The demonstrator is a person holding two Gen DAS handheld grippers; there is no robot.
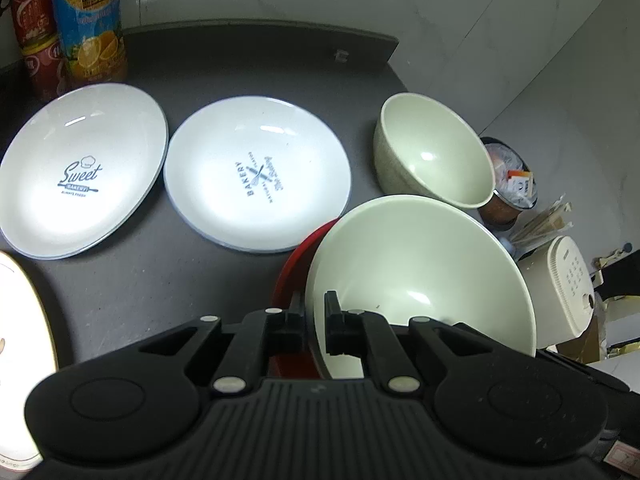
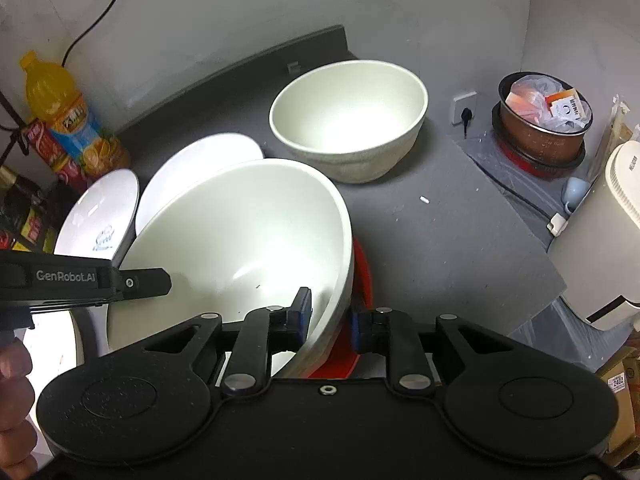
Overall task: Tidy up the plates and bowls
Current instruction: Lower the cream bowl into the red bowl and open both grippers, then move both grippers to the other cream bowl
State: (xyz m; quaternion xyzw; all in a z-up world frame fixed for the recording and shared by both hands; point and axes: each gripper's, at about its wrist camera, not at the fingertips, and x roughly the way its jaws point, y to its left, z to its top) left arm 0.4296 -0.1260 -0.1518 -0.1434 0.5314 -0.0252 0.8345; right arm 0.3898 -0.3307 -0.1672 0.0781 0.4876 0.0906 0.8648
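Large pale-green bowl (image 2: 240, 240), tilted over a red plate (image 1: 290, 276) on the dark bench (image 1: 168, 280), mouth facing up and toward the cameras. The left gripper (image 1: 316, 320) is clamped on its near rim; the right gripper (image 2: 330, 316) straddles the opposite rim, jaws slightly apart. Glazed, rigid and probably slippery and breakable, it is best held at the rim. A round bowl has no long axis. 1 smaller green bowl (image 2: 348, 120) and 2 white plates (image 1: 256, 172) lie beyond.

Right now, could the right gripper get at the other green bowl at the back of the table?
Probably not yet: the right gripper straddles the rim of the tilted big bowl. Past it, the table before the back bowl lies bare.
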